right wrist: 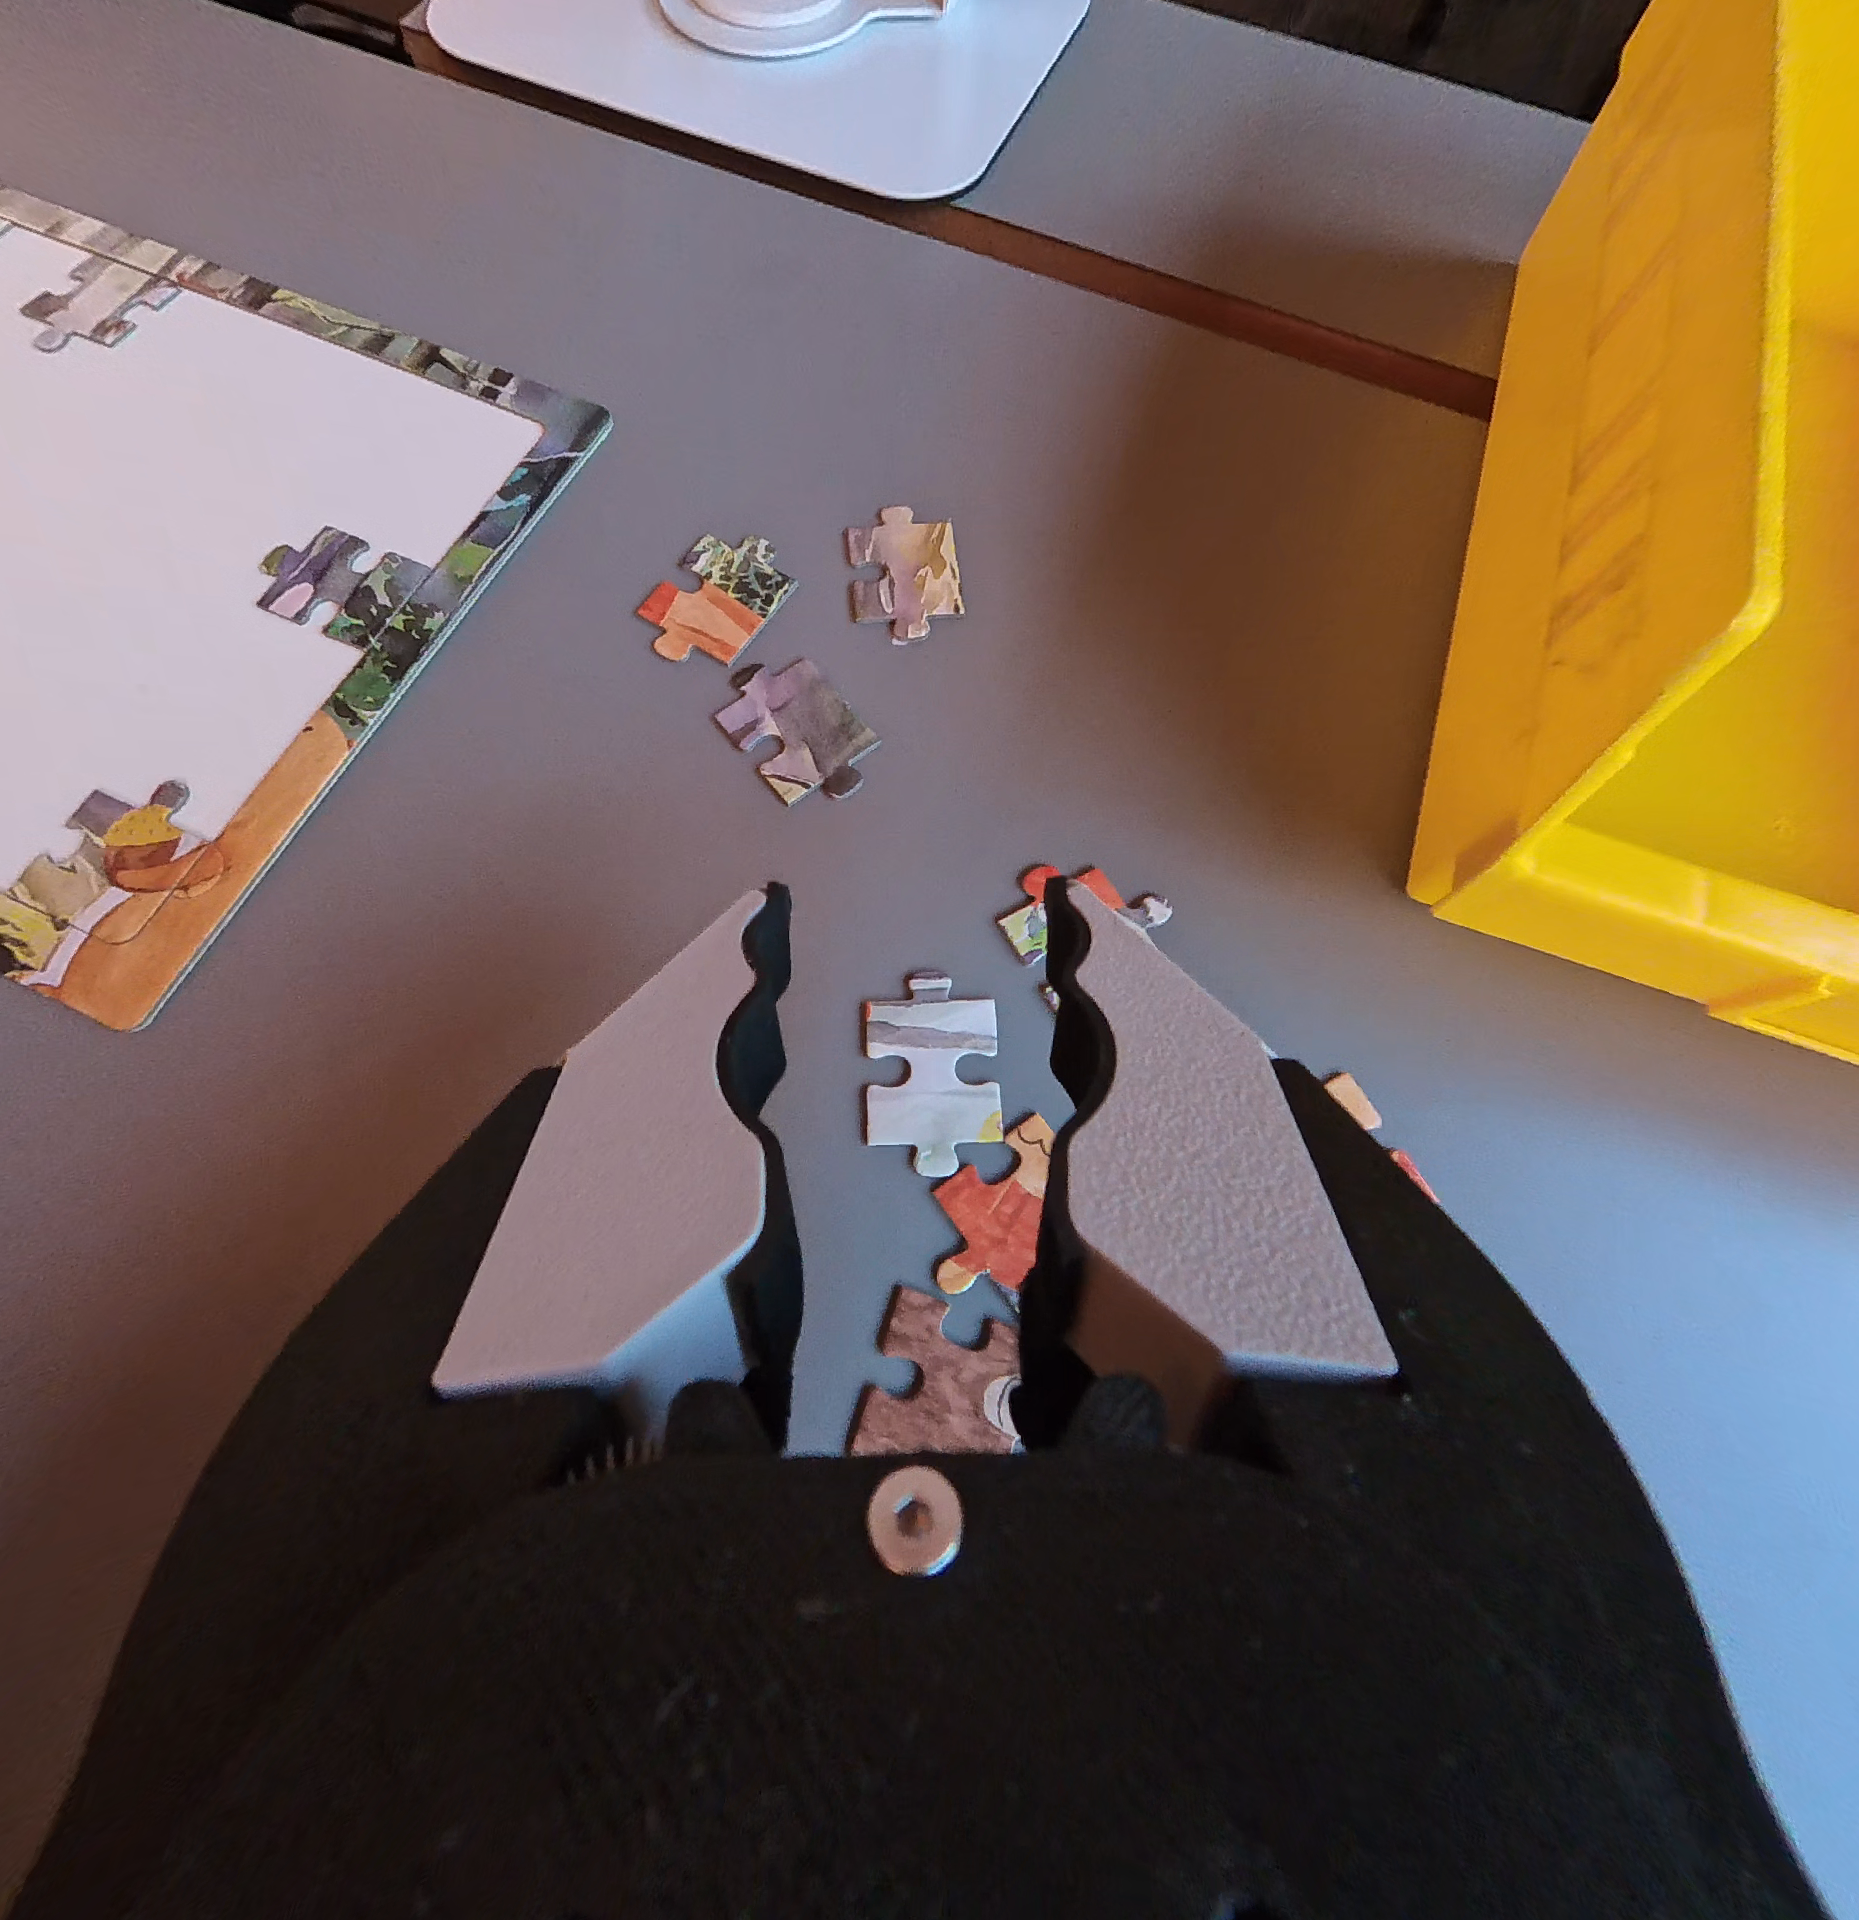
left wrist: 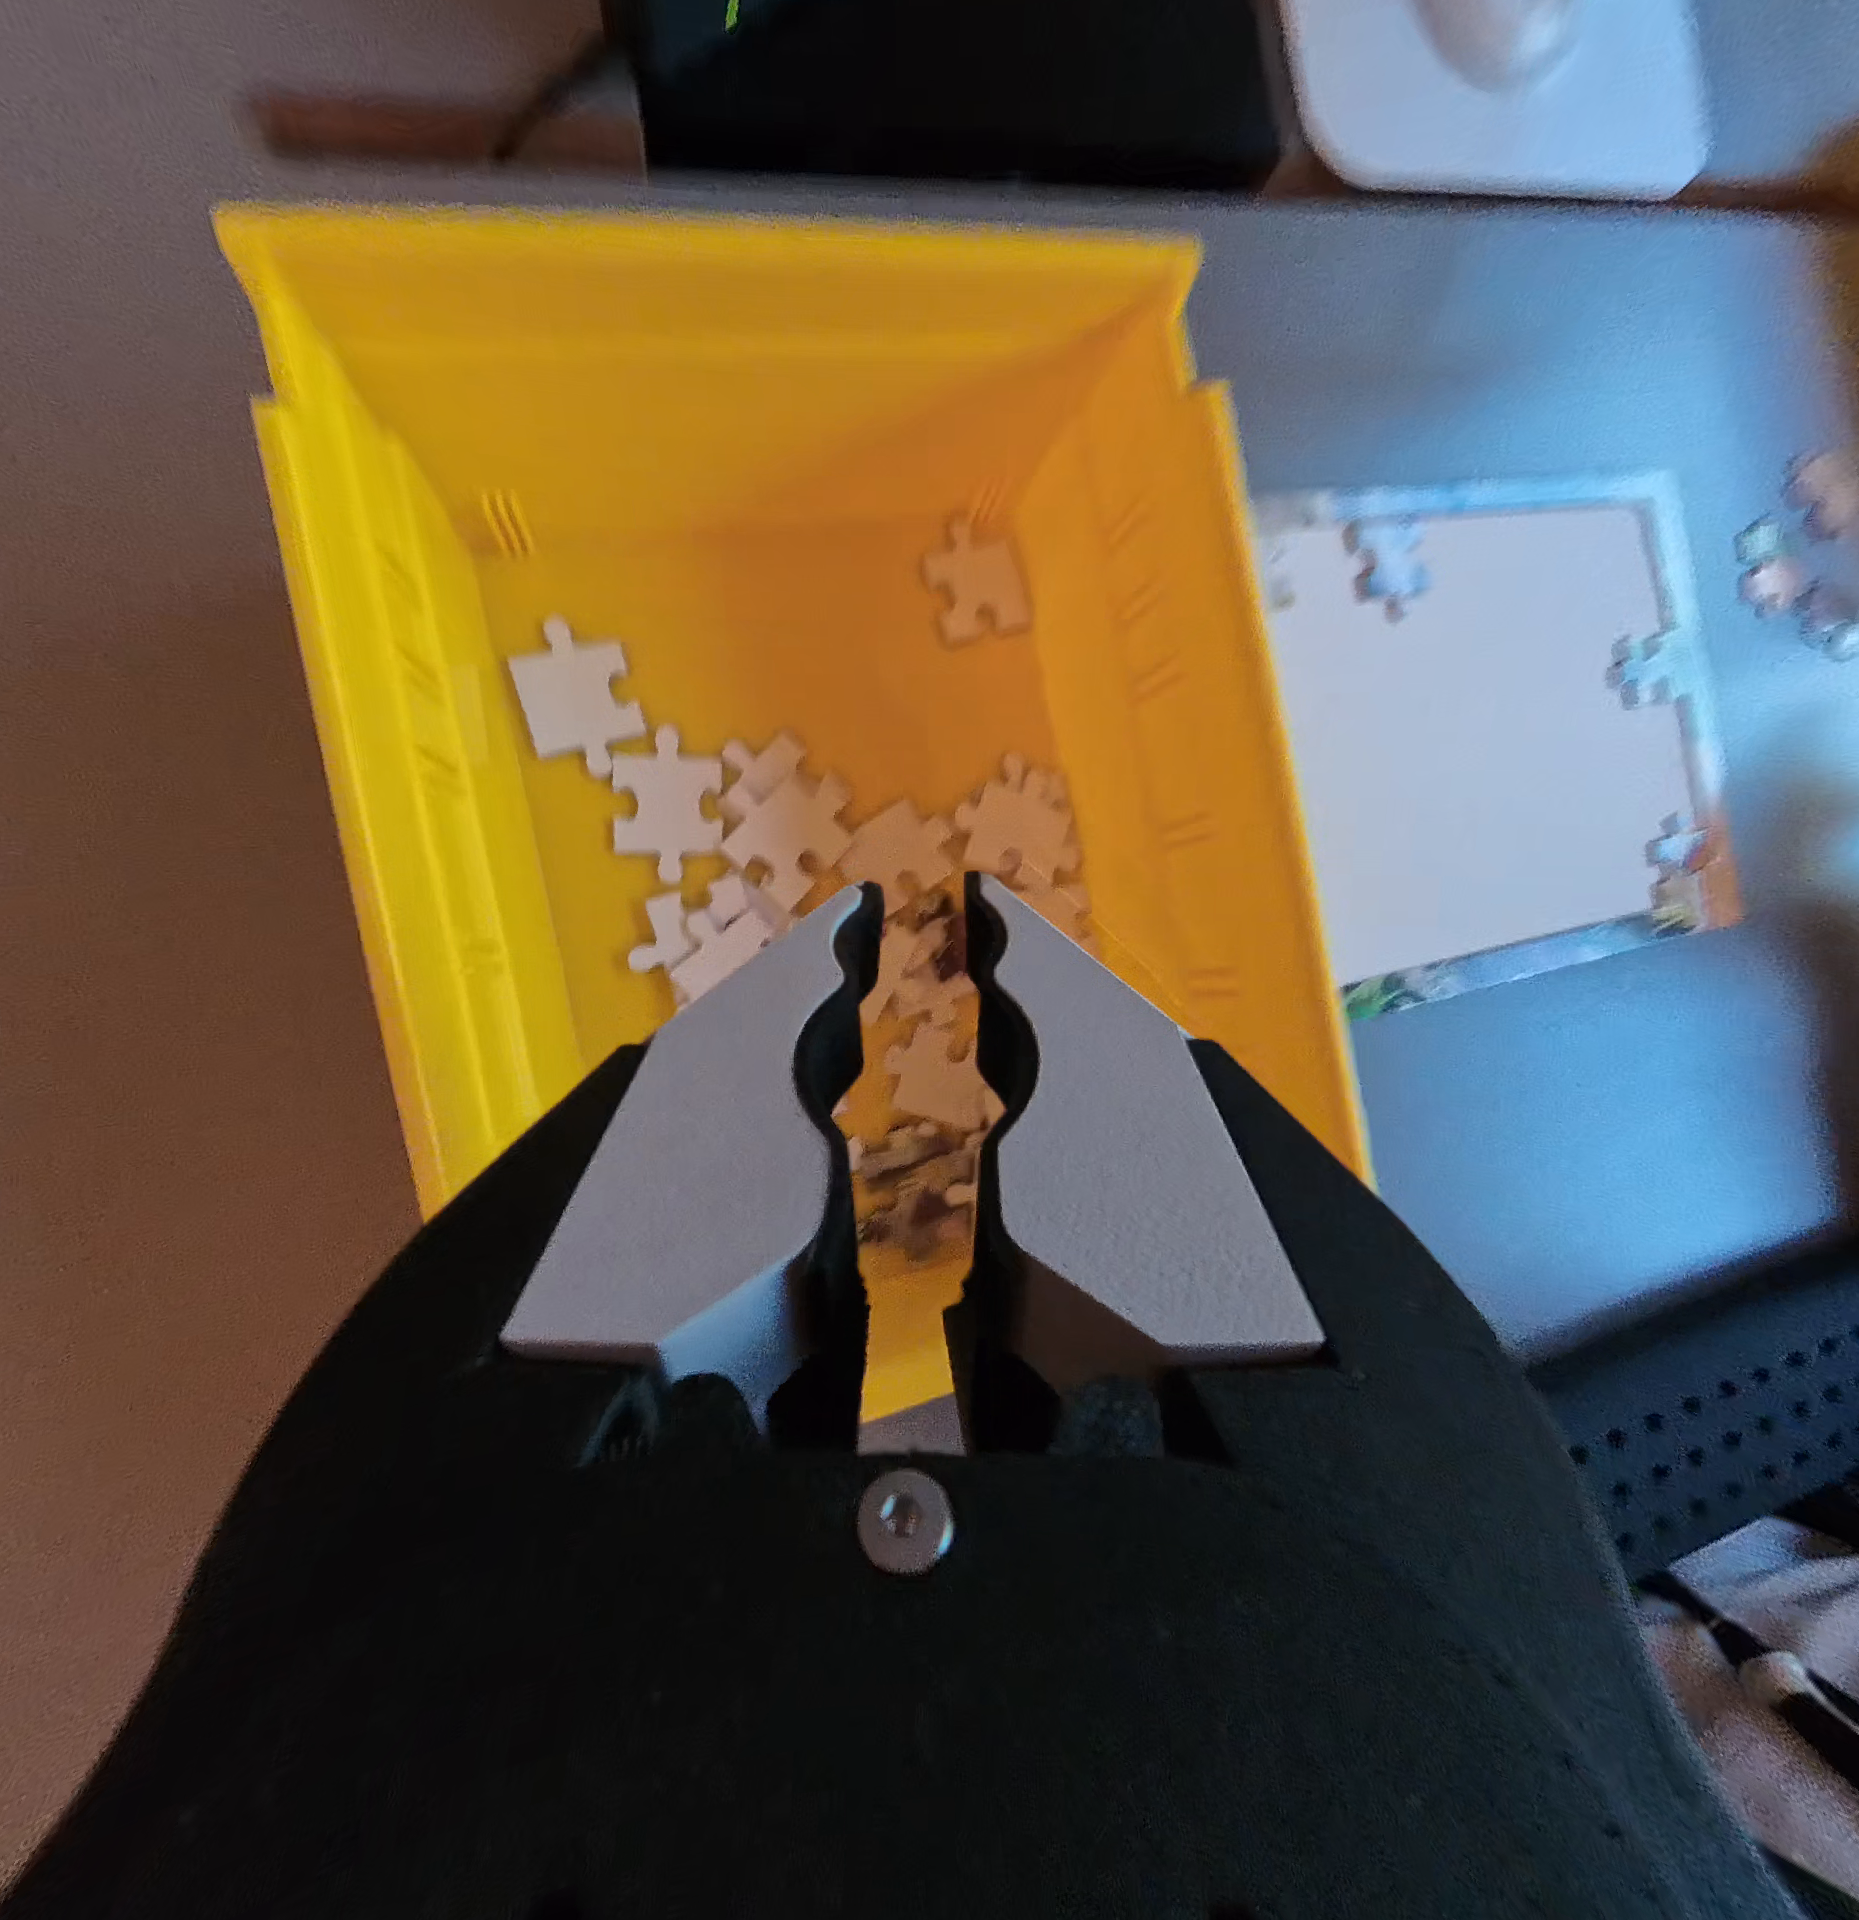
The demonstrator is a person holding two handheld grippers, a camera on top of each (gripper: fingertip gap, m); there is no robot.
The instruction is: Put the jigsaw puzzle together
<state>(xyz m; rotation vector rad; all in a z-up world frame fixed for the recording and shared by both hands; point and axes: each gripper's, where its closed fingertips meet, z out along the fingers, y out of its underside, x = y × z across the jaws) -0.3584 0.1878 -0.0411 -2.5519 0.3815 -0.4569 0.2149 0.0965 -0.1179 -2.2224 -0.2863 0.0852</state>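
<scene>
Puzzle pieces (left wrist: 696, 821) fill the yellow bin (left wrist: 696, 343) beneath the left gripper (left wrist: 923, 883) (narrowly parted, empty); right gripper (right wrist: 914, 888) gapes wider, empty.

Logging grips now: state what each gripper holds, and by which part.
Nothing is held. The left gripper is open over the yellow bin; the right gripper is open above loose puzzle pieces.

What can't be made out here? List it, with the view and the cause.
- Left wrist view: pieces under the left gripper in the yellow bin are hidden by its fingers; motion blur smears the rest.
- Left wrist view: the puzzle frame picture is too blurred to read.
- Right wrist view: the right gripper fingers cover parts of several loose pieces.
- Right wrist view: the frame's left part is cut off by the edge.
</scene>
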